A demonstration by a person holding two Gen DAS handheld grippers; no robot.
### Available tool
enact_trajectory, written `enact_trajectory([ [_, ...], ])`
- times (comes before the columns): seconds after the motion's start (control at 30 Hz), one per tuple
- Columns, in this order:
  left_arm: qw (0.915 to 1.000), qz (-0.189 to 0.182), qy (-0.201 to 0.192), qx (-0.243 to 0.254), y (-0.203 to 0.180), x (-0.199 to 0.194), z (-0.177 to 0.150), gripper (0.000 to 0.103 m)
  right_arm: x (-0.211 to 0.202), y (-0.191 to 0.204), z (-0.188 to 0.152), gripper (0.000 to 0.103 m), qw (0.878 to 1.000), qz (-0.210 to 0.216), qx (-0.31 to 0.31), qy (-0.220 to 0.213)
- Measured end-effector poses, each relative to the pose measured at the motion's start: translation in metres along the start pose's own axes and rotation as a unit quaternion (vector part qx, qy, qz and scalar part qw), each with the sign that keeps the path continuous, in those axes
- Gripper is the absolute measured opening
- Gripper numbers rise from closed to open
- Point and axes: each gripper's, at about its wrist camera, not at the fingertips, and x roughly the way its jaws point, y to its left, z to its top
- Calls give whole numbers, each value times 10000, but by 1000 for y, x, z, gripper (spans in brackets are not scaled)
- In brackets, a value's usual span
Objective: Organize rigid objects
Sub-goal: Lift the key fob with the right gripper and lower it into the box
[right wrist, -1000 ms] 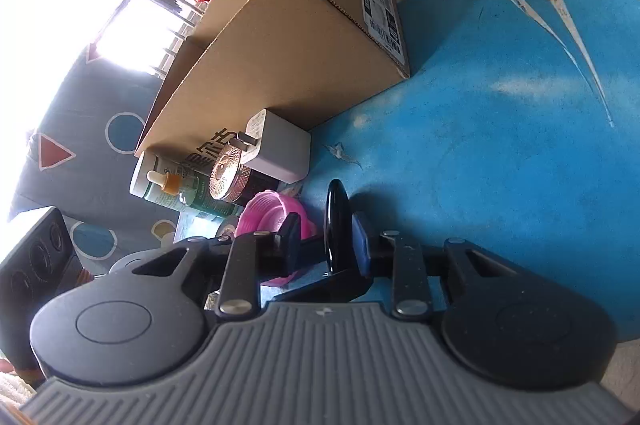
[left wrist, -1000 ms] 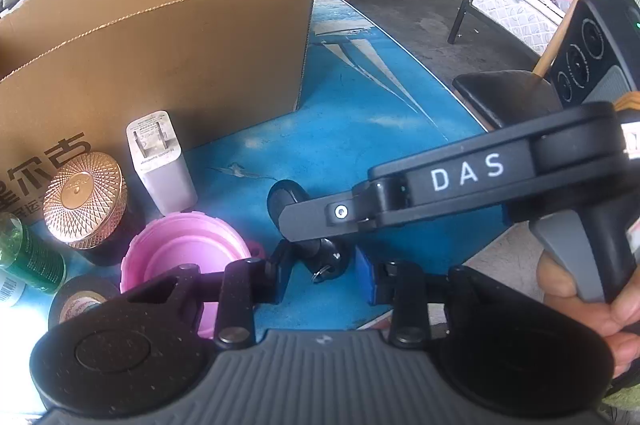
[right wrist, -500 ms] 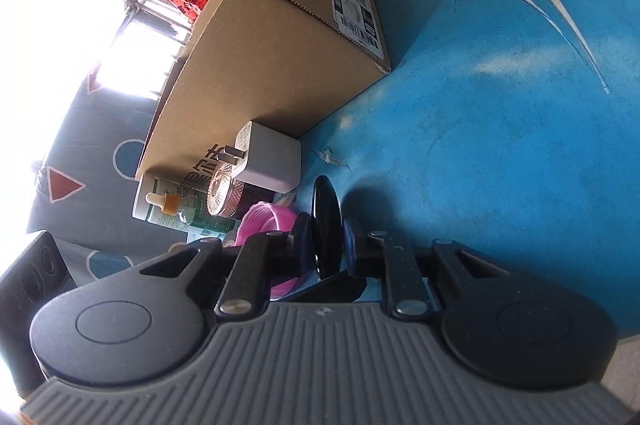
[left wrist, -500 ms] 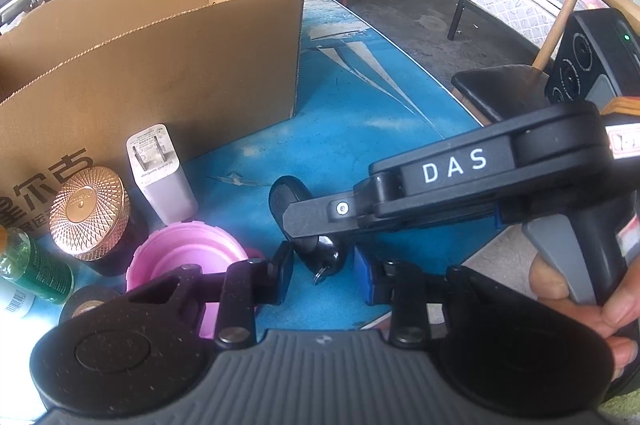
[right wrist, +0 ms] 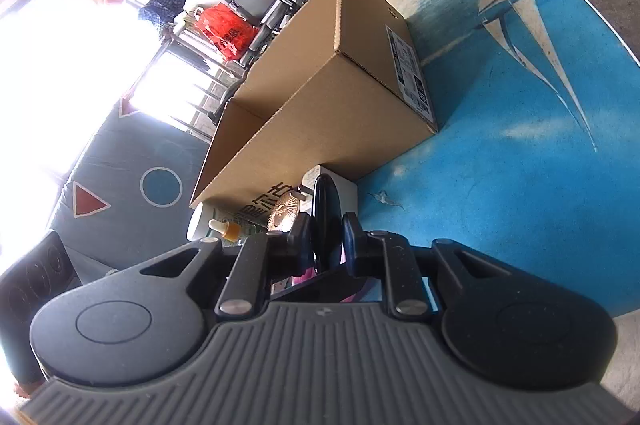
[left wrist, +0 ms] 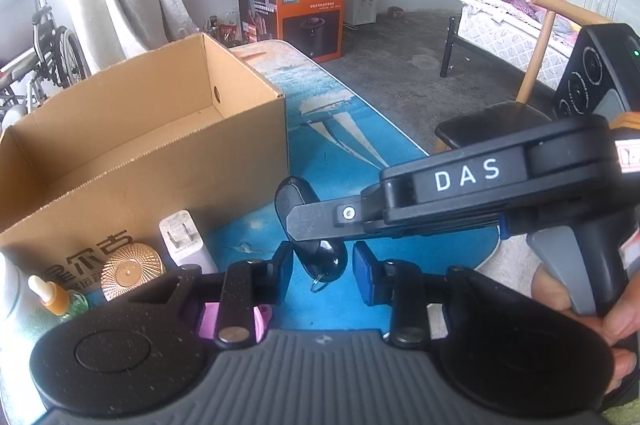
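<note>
My right gripper (right wrist: pixel 327 239) is shut on a black key fob (right wrist: pixel 326 215) and holds it in the air above the blue table. In the left wrist view the right gripper (left wrist: pixel 304 221) reaches in from the right, with the fob (left wrist: pixel 316 253) and its key ring hanging between my left fingers. My left gripper (left wrist: pixel 322 267) is open and empty, just below the fob. The open cardboard box (left wrist: pixel 132 145) stands behind, to the left; it also shows in the right wrist view (right wrist: pixel 320 113).
Before the box stand a white charger (left wrist: pixel 182 241), a copper-lidded jar (left wrist: pixel 130 271), a dropper bottle (left wrist: pixel 52 299) and a pink lid (left wrist: pixel 212 317). The blue printed table (left wrist: pixel 340 145) runs back right; a chair (left wrist: pixel 492 121) stands beyond its edge.
Both grippers have risen. The right gripper has lifted the key fob off the table. The box's inside has come into the left view.
</note>
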Motion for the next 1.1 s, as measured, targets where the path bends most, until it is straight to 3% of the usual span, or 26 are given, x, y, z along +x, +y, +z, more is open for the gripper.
enact_trajectory([
  [0.3, 9978, 333, -568, -55, 18, -42, 18, 34, -6, 57, 16, 16, 9975, 304, -590, -262],
  [0.53, 9939, 671, -787, -387, 64, -63, 45, 34, 28, 110, 55, 16, 9926, 571, -1067, 30],
  [0.8, 9913, 967, -390, -805, 157, -38, 76, 35, 132, 161, 125, 16, 9855, 549, -1157, 1117],
  [1.1, 9857, 1216, 397, -1099, 238, 28, 86, 35, 264, 161, 162, 16, 9742, -52, -643, 2163],
])
